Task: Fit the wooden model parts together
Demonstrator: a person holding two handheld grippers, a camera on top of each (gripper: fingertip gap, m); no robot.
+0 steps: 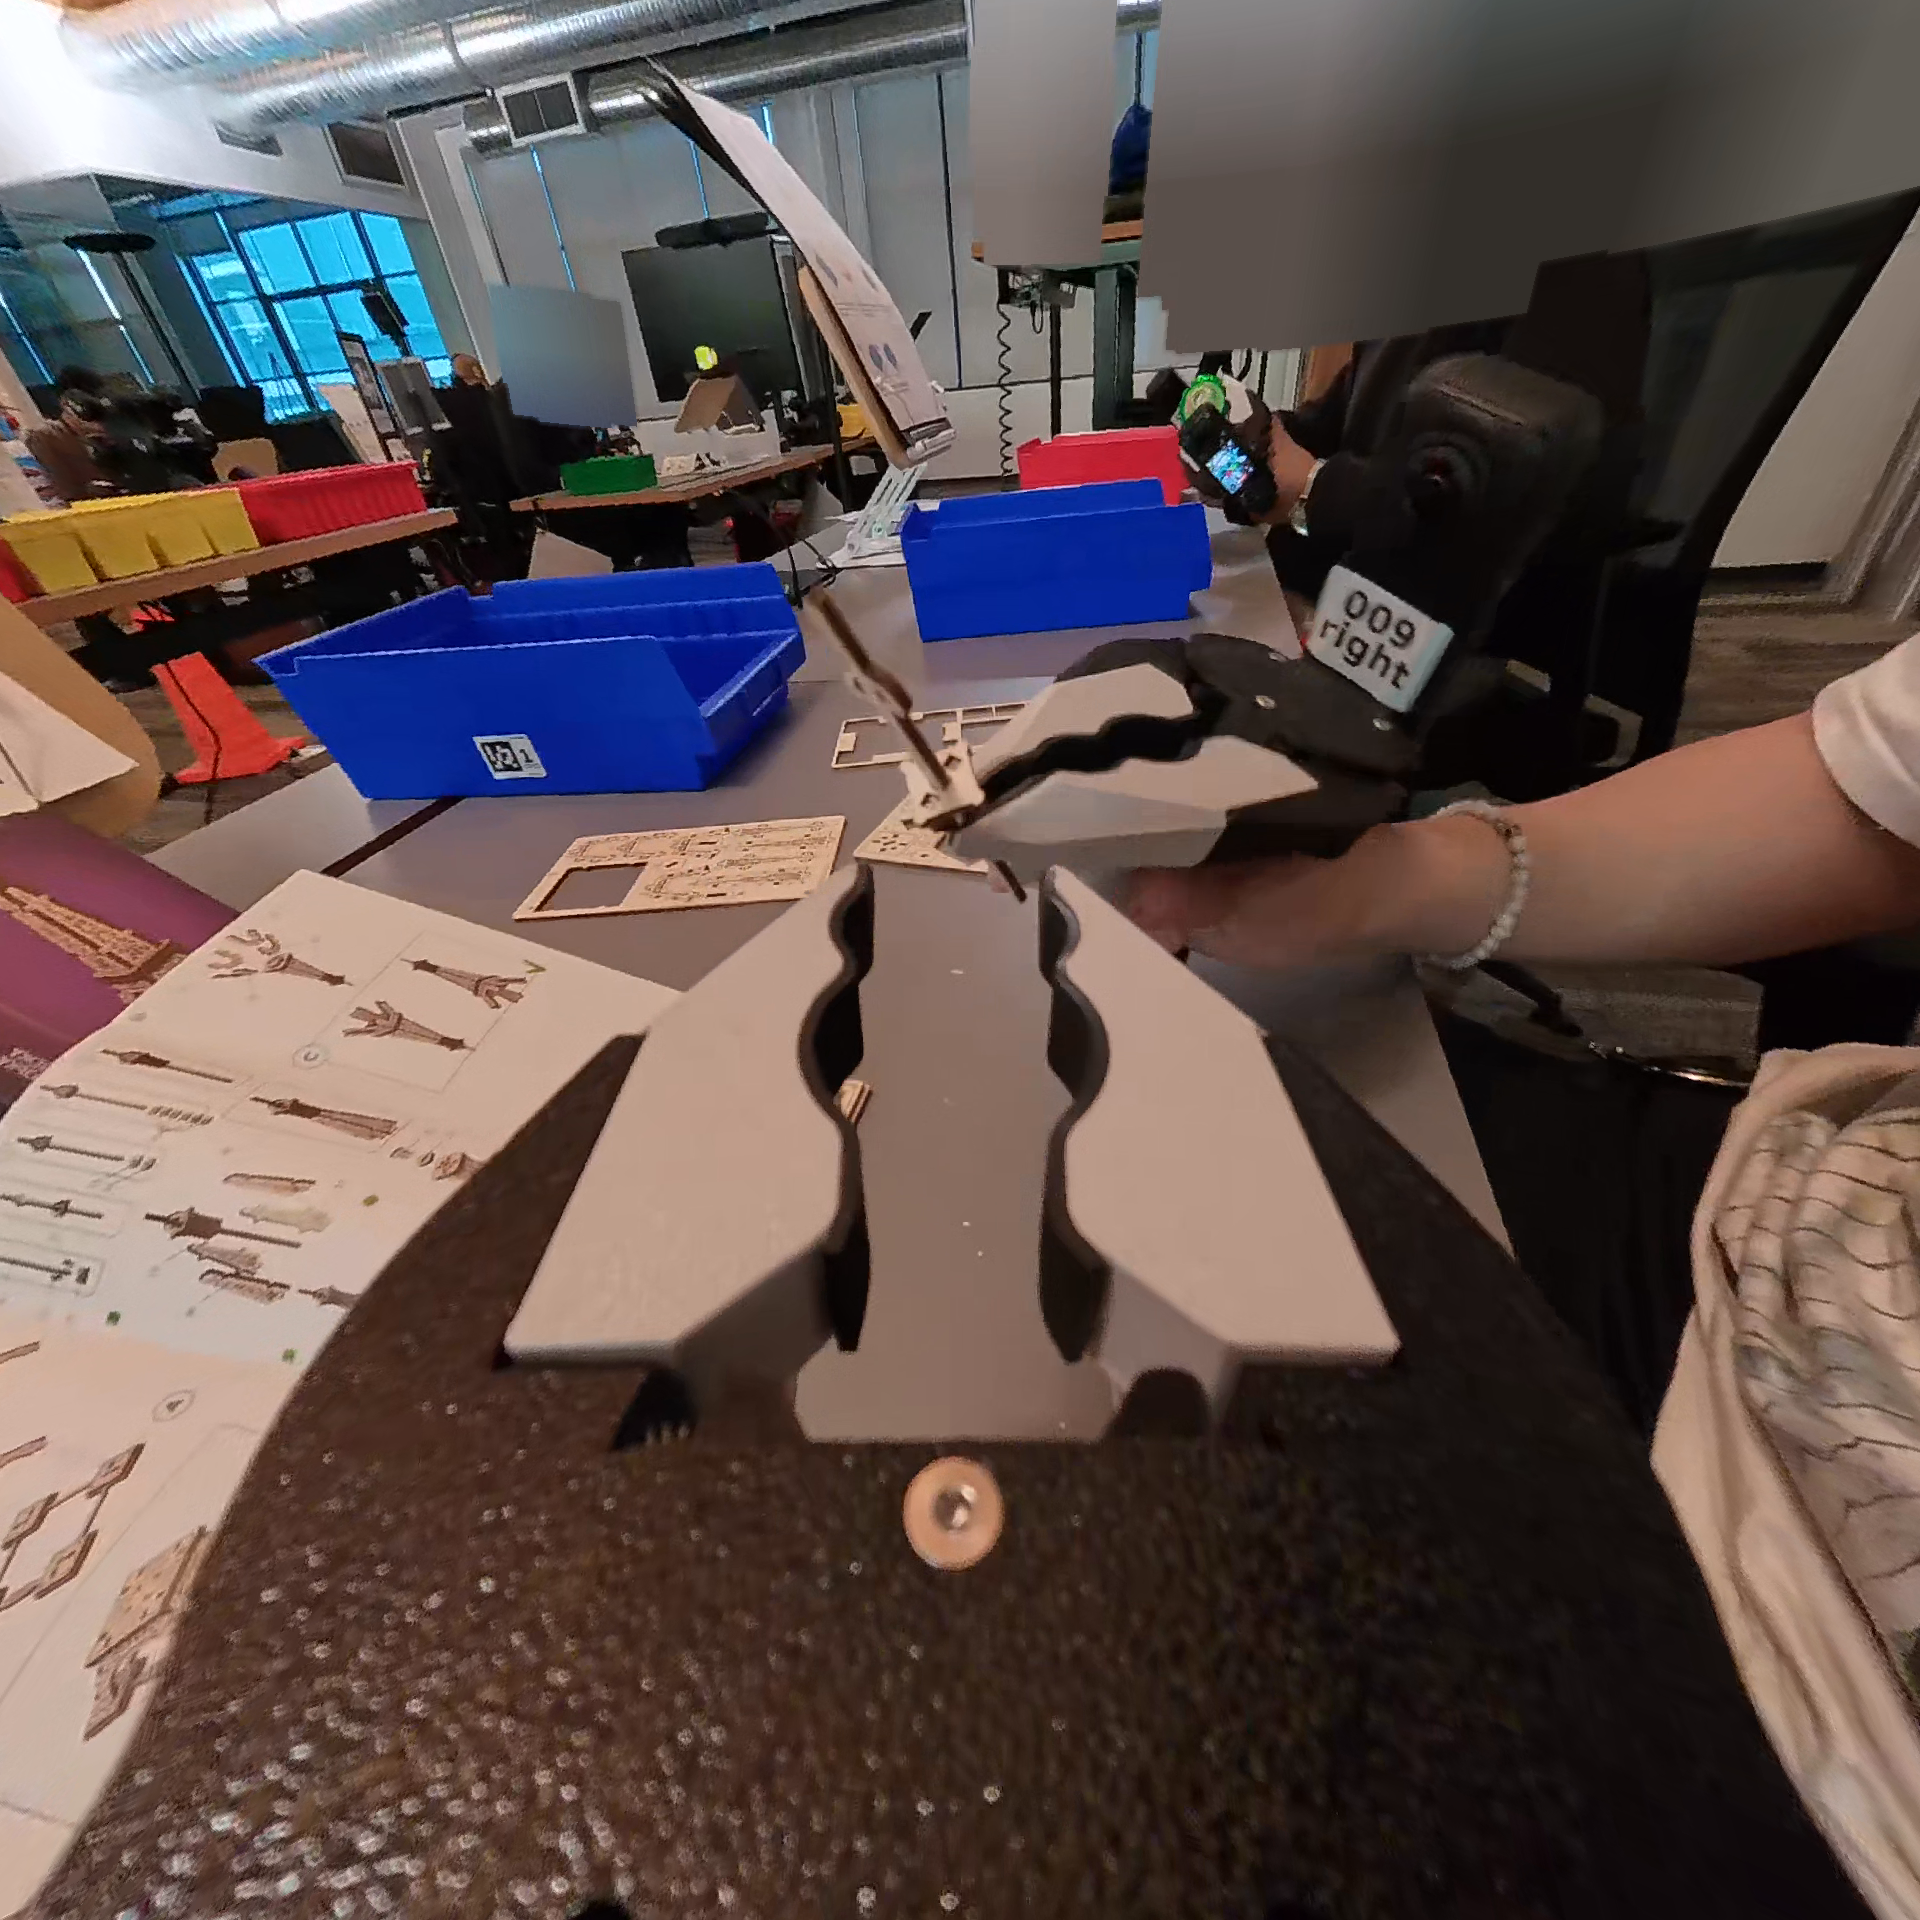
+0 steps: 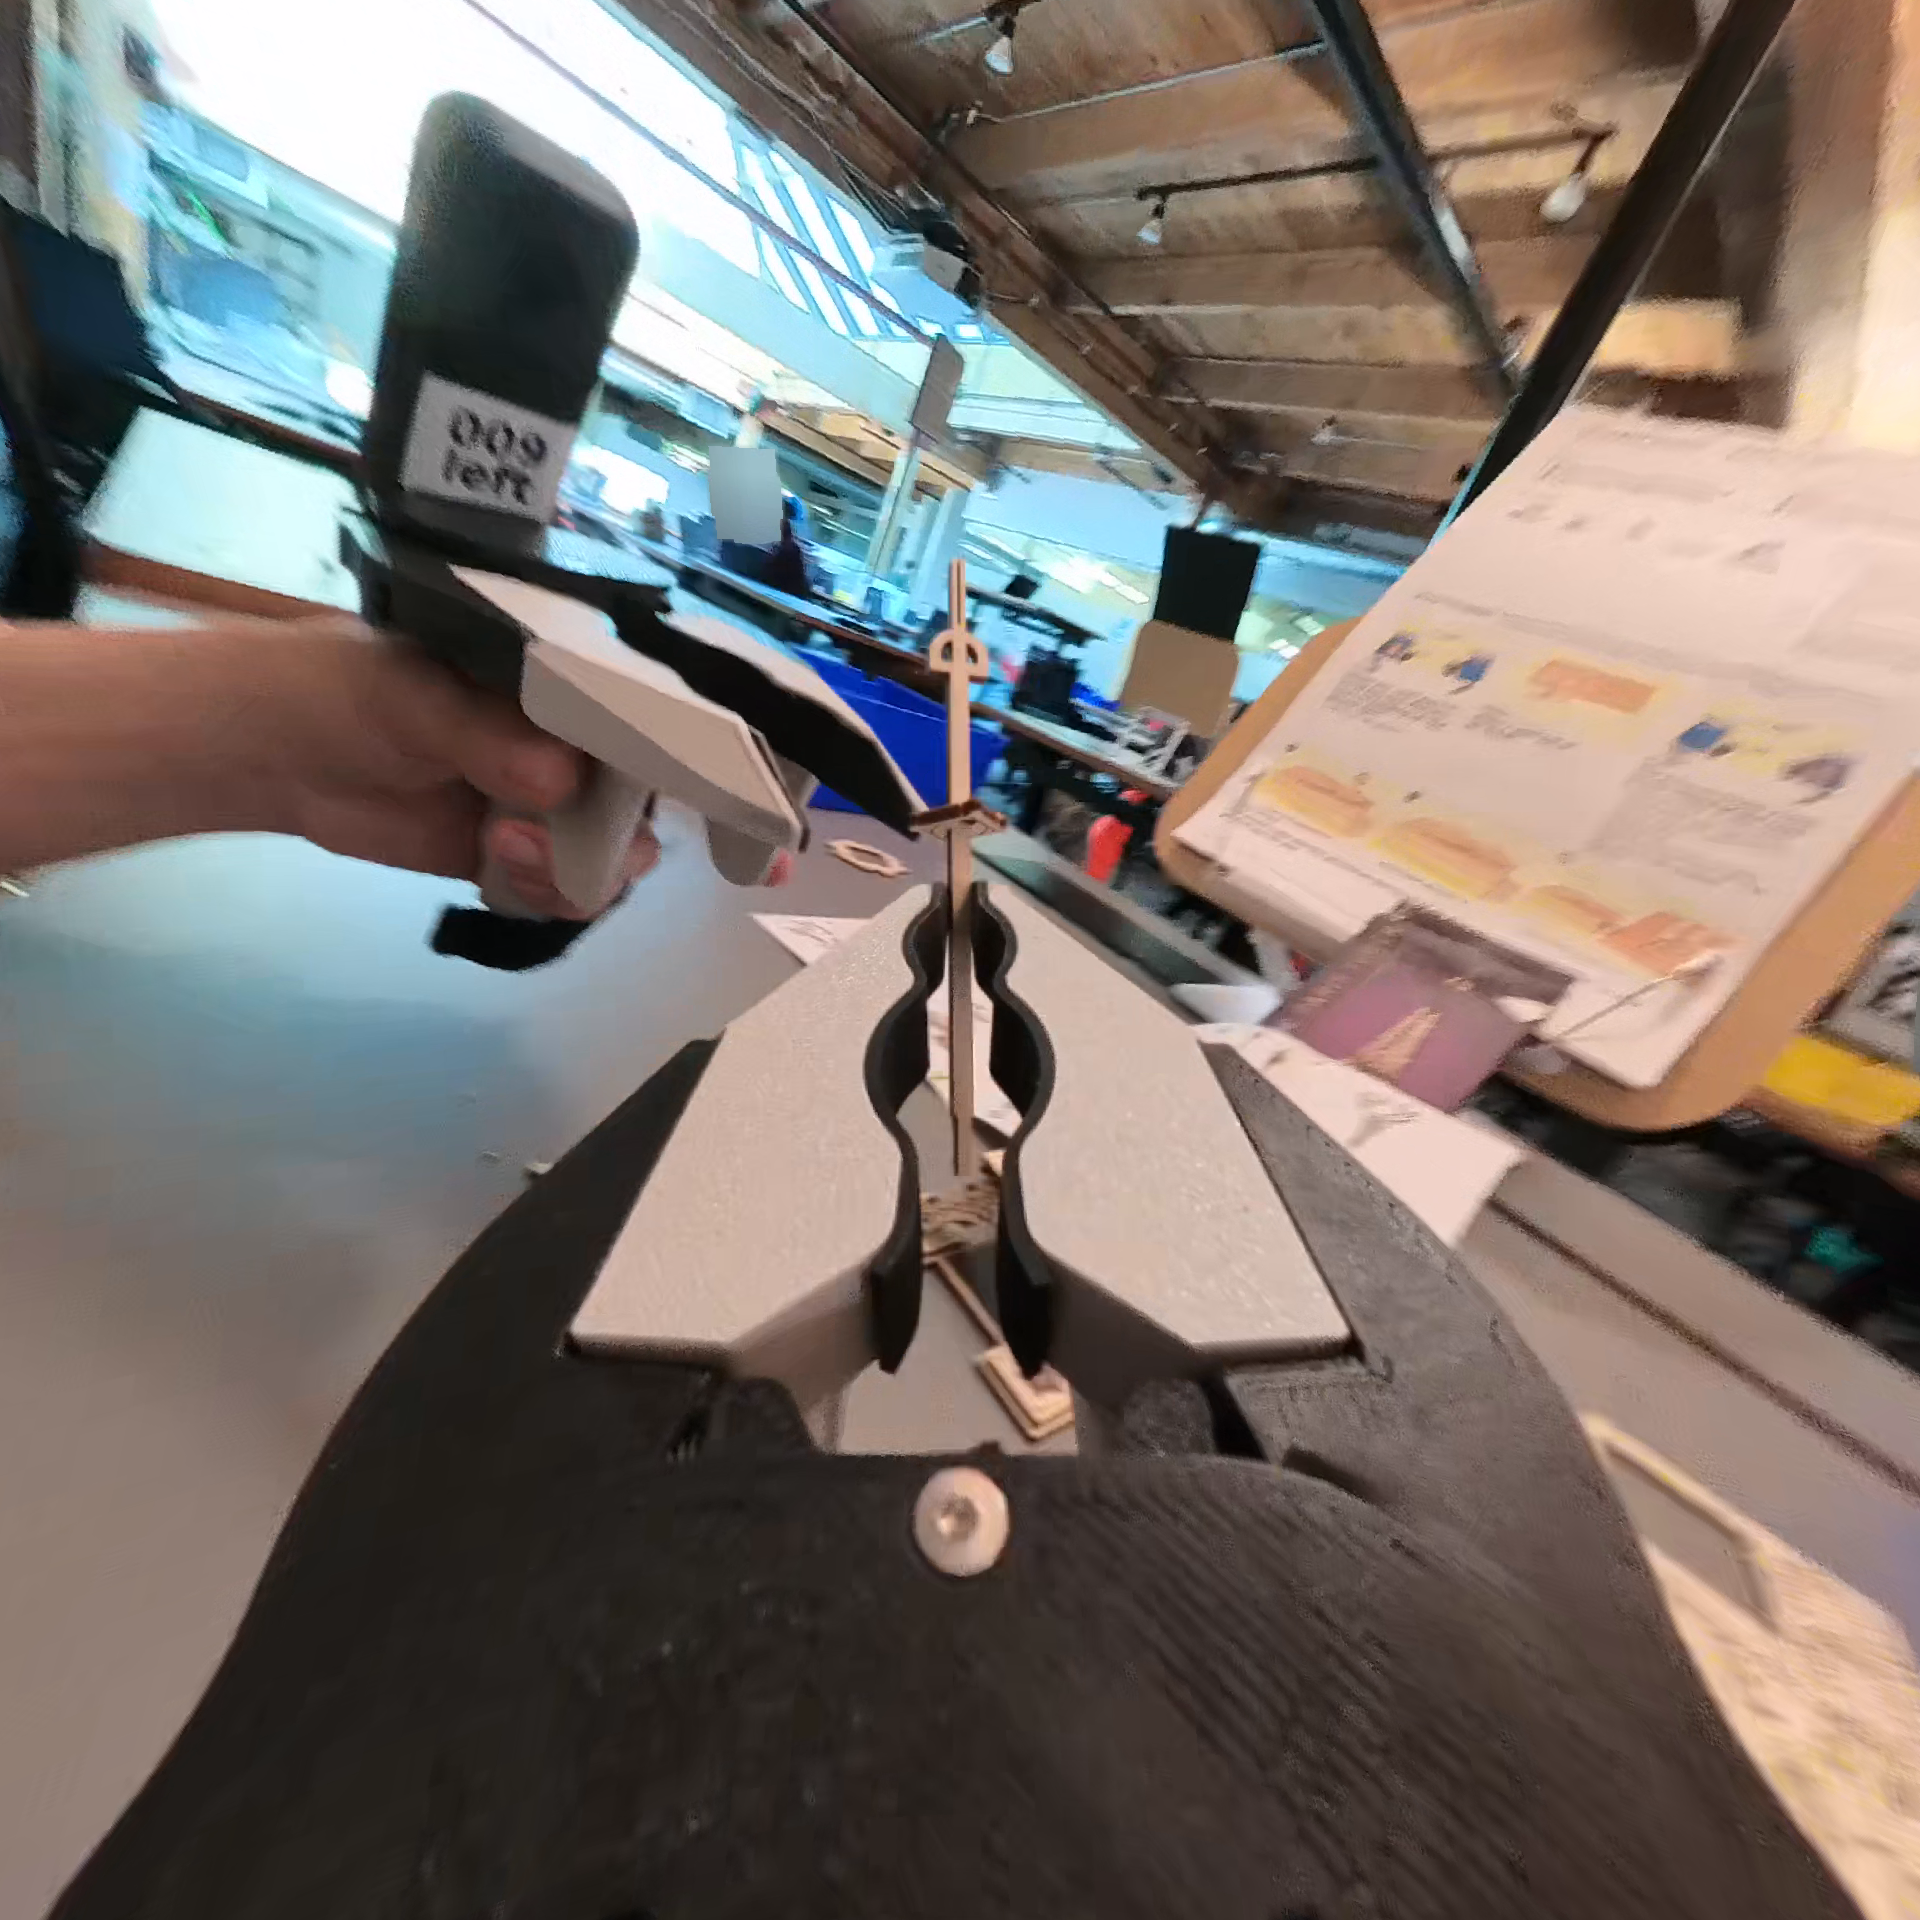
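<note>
My right gripper (image 2: pixel 958 906) is shut on a thin wooden spire piece (image 2: pixel 958 727) that stands up between its fingertips. A small wooden cross piece (image 2: pixel 958 821) sits on the spire just above the tips. More of the model (image 2: pixel 961 1216) lies back between the pads. In the left wrist view the right gripper (image 1: pixel 951 816) holds the spire (image 1: pixel 868 686) tilted, above the table. My left gripper (image 1: pixel 956 914) is open and empty, its fingertips just below the spire's lower end. In the right wrist view the left gripper (image 2: pixel 852 826) reaches in from the left, close beside the cross piece.
Wooden part sheets (image 1: pixel 696 862) and an emptied frame (image 1: pixel 914 732) lie on the grey table (image 1: pixel 582 945). An instruction sheet (image 1: pixel 260 1091) and a purple box (image 1: pixel 73 935) lie at left. Two blue bins (image 1: pixel 540 686) (image 1: pixel 1049 561) stand behind. A document stand (image 2: pixel 1558 748) holds pages. The tips of both grippers are at nearly the same place.
</note>
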